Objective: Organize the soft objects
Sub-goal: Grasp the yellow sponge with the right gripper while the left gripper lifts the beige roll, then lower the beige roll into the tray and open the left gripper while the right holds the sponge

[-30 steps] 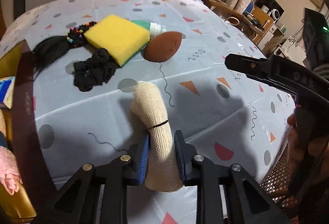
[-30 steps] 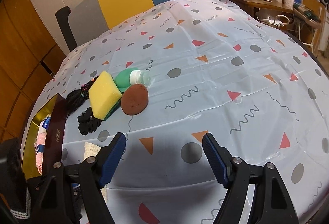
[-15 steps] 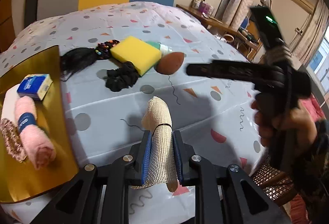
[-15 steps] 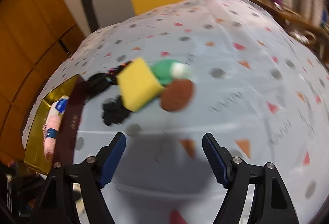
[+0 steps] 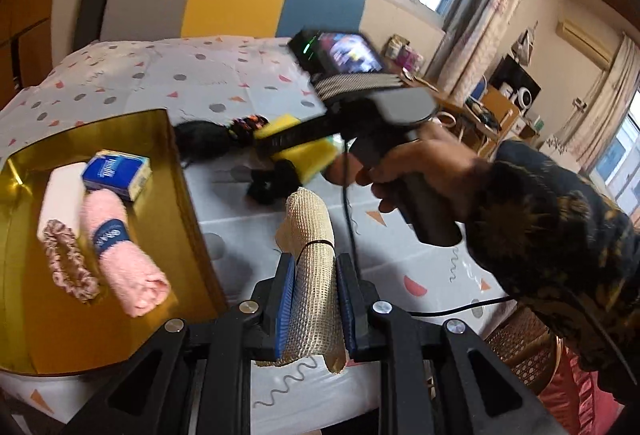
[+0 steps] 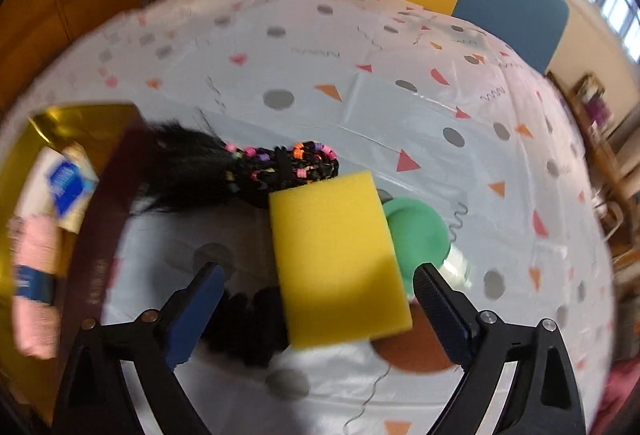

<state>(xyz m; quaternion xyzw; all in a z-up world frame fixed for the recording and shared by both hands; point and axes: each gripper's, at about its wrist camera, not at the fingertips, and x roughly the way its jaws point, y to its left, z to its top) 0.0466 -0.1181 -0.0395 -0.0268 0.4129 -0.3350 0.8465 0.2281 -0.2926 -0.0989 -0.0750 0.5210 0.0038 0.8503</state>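
Left gripper: clenched on a rolled beige mesh cloth tied with a thin black band; the blue pads press both sides of the roll, which stands up between them with its upper end bent over toward the left.
Beige roll, place: held above the near edge of the bench, just right of the gold rectangular tray.
Gold tray contents: a rolled pink towel with a blue label, a pink patterned scrunchie, a white bar-shaped item and a small blue packet.
Right gripper: released, its jaws having just been opening; they now stand wide apart, pads pressing on nothing.
Yellow rectangular foam sponge: lies on the bench between and just beyond the right gripper's blue pads, with clear gaps on both sides.
Around the sponge: a black hairpiece with coloured beads at its far left corner, a black scrunchie at its near left, a green bottle with a clear cap at its right, a brown oval pad at its near right corner.
Person: a hand in a dark patterned sleeve holds the right gripper's handle, seen from the left wrist view.
Sharpness: the right wrist view is blurred.
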